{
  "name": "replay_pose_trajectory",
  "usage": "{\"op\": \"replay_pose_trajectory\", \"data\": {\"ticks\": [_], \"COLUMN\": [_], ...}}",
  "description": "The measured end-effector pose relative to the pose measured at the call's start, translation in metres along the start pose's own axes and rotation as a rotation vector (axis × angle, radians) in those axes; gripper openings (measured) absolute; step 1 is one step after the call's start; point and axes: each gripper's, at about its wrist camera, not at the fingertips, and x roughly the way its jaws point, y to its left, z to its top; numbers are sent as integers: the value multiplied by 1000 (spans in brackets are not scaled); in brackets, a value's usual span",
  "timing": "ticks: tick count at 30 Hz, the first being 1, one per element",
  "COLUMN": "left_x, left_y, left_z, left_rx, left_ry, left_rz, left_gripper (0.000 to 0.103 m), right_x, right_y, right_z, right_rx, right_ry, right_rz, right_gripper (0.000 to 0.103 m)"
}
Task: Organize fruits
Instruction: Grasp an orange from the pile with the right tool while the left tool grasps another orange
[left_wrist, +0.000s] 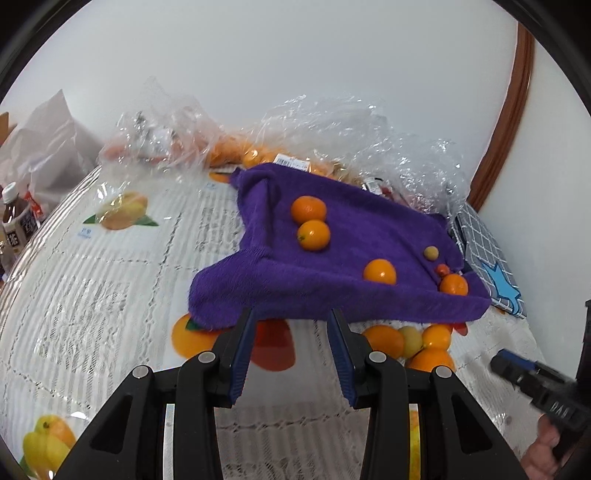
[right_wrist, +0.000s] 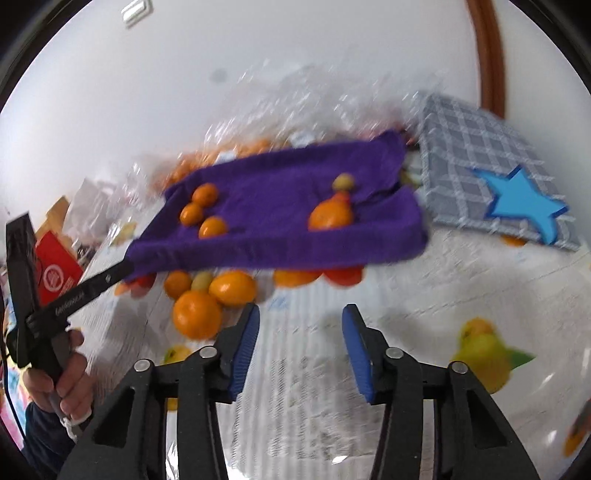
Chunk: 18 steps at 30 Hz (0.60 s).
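Note:
A purple towel (left_wrist: 332, 254) is spread over a raised support and carries several oranges (left_wrist: 308, 209) and small fruits (left_wrist: 431, 253). It also shows in the right wrist view (right_wrist: 280, 206). More oranges (left_wrist: 384, 341) lie on the table under its near edge and show in the right wrist view (right_wrist: 197, 314). My left gripper (left_wrist: 291, 325) is open and empty, its tips just at the towel's near edge. My right gripper (right_wrist: 301, 321) is open and empty, a little short of the towel. The left gripper (right_wrist: 125, 269) reaches the towel's left corner in the right wrist view.
Crumpled clear plastic bags (left_wrist: 332, 125) with more oranges lie behind the towel. A grey checked cloth with a blue star (right_wrist: 517, 206) lies to the right. Bottles (left_wrist: 14, 221) stand at the far left. The tablecloth (left_wrist: 110, 277) has printed fruit pictures.

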Motion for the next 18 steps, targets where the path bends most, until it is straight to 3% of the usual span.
{"op": "replay_pose_trajectory", "data": {"ticks": [6, 10, 18], "left_x": [0, 1, 3], "left_y": [3, 3, 7], "left_z": [-2, -2, -1], "left_rx": [-10, -17, -46], "left_ry": [13, 17, 26], "left_rz": [-14, -17, -28], "left_gripper": [38, 38, 38], "right_x": [21, 36, 62], "right_y": [22, 29, 29], "right_z": [-10, -1, 18], "right_rx": [-65, -101, -110], "right_ry": [30, 42, 86], "right_rz": [40, 18, 77], "right_gripper": [41, 39, 39]}}
